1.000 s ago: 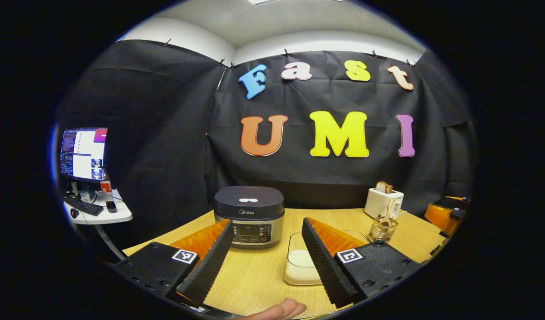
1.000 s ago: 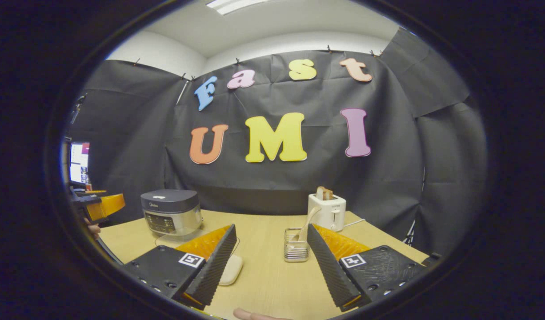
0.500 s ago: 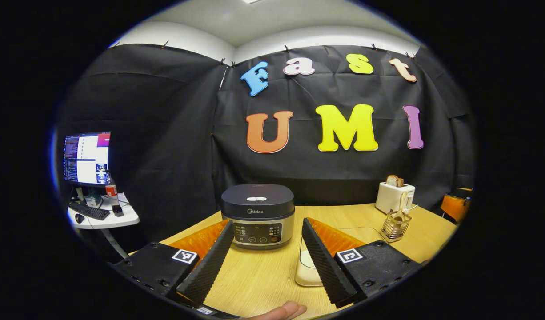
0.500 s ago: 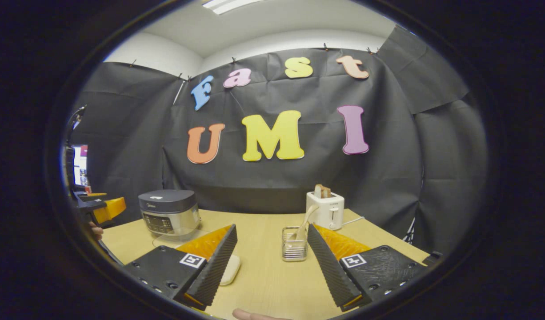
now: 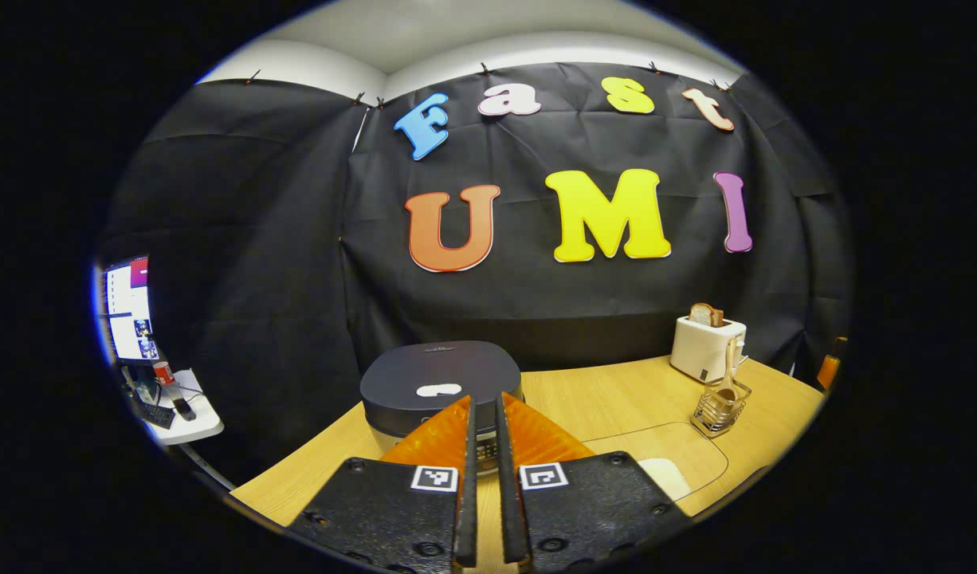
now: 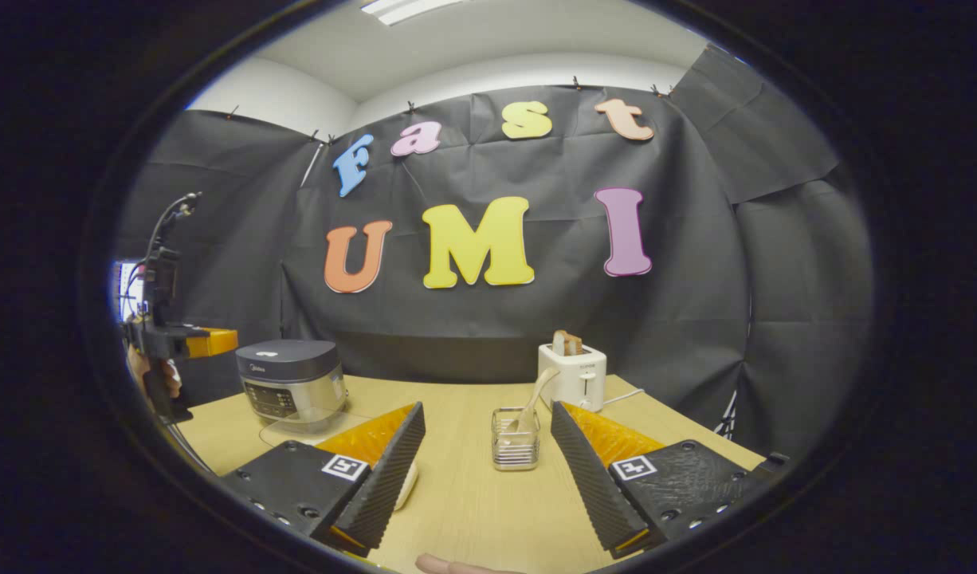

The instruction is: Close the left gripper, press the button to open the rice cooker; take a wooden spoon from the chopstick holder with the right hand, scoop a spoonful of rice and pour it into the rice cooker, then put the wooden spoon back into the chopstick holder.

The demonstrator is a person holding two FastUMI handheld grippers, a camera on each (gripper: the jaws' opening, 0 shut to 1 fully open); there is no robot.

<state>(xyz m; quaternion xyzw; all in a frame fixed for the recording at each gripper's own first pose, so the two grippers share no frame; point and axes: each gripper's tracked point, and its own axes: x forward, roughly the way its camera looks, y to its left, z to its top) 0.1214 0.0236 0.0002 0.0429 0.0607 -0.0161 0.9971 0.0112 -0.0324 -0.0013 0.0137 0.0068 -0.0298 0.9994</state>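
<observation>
The dark-lidded rice cooker (image 5: 439, 375) stands shut on the wooden table, a pale button (image 5: 438, 390) on its lid. My left gripper (image 5: 484, 402) is shut with nothing held, its tips just in front of and slightly above the cooker's front edge. In the right gripper view the cooker (image 6: 290, 383) sits far left, with the left gripper (image 6: 195, 343) held by a hand beside it. My right gripper (image 6: 488, 422) is open and empty, short of the wire chopstick holder (image 6: 515, 439) with the wooden spoon (image 6: 530, 405) leaning in it. A white rice dish (image 5: 665, 477) lies right of the left gripper.
A white toaster (image 6: 572, 375) with bread stands behind the chopstick holder (image 5: 719, 406). A monitor (image 5: 128, 311) and a small white side table (image 5: 184, 416) are off the table's left edge. A fingertip (image 6: 449, 566) shows at the bottom.
My left gripper has gone from wide open to shut and has risen and moved in close to the cooker's lid. The right gripper has hardly moved and stays open.
</observation>
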